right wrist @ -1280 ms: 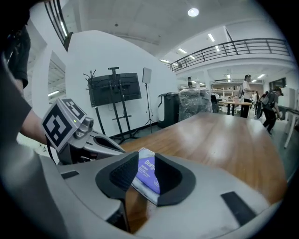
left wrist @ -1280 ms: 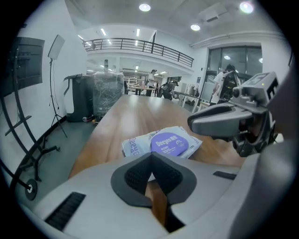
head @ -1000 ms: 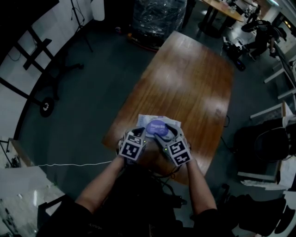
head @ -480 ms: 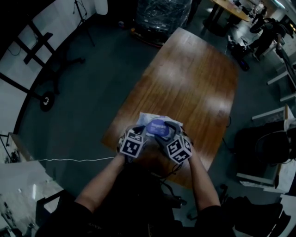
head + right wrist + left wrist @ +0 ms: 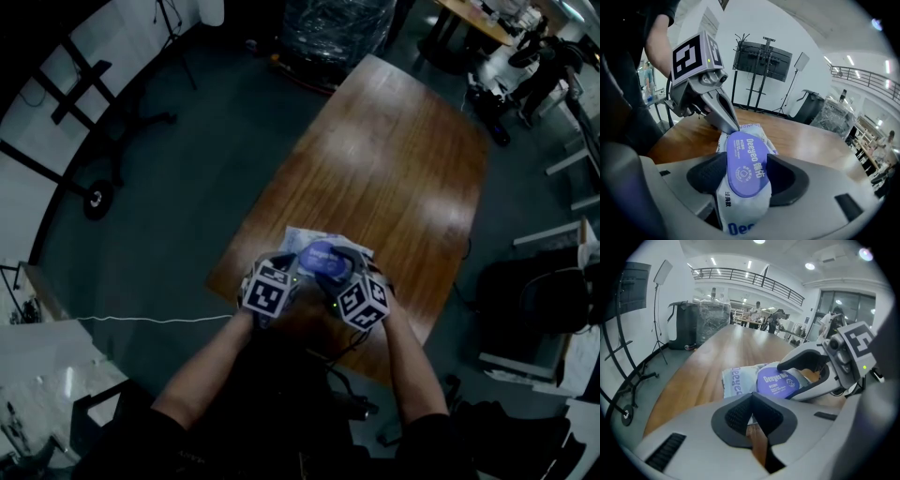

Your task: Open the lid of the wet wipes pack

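The wet wipes pack [image 5: 302, 240] is a white pouch with a round purple lid [image 5: 322, 257]. It lies near the front edge of the wooden table [image 5: 394, 159]. My right gripper [image 5: 745, 177] straddles the pack [image 5: 740, 206]: its jaws are closing, with the pads against the pouch on either side of the lid [image 5: 745, 159]. In the left gripper view these jaws [image 5: 783, 380] stand over and under the lid [image 5: 778, 383]. My left gripper [image 5: 751, 401] is shut. Its tips [image 5: 733, 125] touch the far end of the pack by the lid's rim.
The table runs away from me, bare wood beyond the pack. A wrapped pallet [image 5: 328, 37] stands past its far end. Dark office chairs [image 5: 544, 300] are at the right, a stand's foot [image 5: 94, 202] and a white cable [image 5: 150, 319] on the floor at the left.
My right gripper has rolled about its own line and sunk a little round the pack. The left gripper and the pack have stayed put.
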Tool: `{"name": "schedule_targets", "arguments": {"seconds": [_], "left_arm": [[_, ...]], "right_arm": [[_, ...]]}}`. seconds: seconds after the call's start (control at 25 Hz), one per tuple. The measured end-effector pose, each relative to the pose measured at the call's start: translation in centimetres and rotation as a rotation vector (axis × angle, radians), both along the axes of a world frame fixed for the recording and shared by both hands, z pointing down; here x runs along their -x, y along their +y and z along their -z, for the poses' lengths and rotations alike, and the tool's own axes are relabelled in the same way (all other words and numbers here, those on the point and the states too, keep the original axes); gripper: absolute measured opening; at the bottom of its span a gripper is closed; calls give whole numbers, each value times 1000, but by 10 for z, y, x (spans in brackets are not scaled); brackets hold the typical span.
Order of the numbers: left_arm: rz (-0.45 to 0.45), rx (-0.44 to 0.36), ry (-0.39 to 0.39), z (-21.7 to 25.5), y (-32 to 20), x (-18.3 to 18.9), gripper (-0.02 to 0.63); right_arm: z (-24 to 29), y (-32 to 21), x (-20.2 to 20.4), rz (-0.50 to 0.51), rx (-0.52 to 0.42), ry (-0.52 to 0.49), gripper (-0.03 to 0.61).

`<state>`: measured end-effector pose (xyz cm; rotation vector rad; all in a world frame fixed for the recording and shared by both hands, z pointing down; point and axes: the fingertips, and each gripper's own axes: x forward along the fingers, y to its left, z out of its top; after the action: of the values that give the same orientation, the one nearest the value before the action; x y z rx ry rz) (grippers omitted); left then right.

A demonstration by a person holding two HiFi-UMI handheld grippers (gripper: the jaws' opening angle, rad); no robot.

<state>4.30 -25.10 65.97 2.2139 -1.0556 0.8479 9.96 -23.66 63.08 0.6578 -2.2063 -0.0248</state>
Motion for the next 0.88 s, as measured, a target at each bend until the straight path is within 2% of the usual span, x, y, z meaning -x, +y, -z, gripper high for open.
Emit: {"name": "schedule_targets", "arguments": {"seconds": [0.28,0.52,0.88], "left_arm": [[-19,-5,-7,-4,2,0,5],[-23,5,-20,-5,1,1,5],[-27,24,-29,-11,4,1,5]], "right_arm": [[-1,0,-6,-47,115,-84,275],[16,-3,-7,-100,205,-200,265],[49,-17,-18,-199,110,-311,217]]}}
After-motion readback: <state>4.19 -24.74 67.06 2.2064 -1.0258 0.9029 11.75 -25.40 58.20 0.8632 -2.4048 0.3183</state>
